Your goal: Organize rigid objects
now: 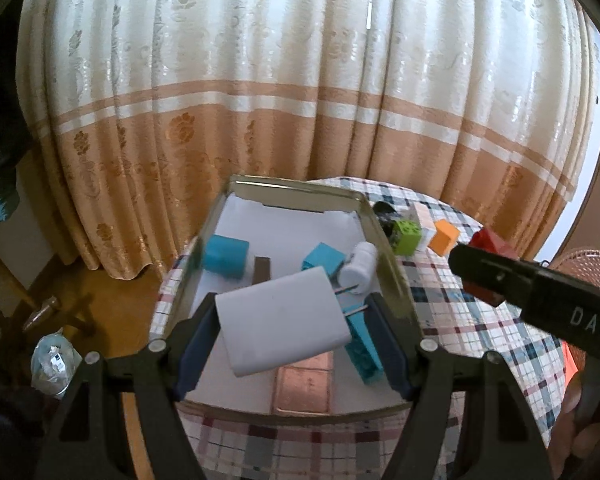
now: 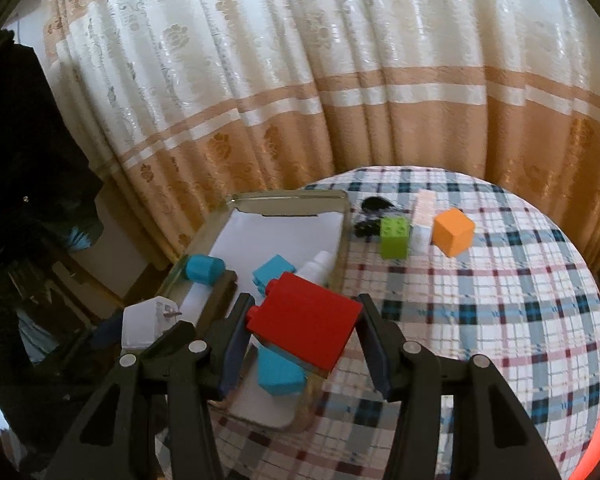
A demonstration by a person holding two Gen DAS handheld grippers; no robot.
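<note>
My left tongs gripped the white charger, my right tongs the red block, over the half-filled tray; green block and orange cube remained on the bench.

Charger sits in the left claw above the tray; cubes lie ahead-right on the bench.

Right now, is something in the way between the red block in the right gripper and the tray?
Nothing visible blocks it. The red block hangs over the tray's near right edge, in the right gripper. A blue block lies just beneath it.
</note>
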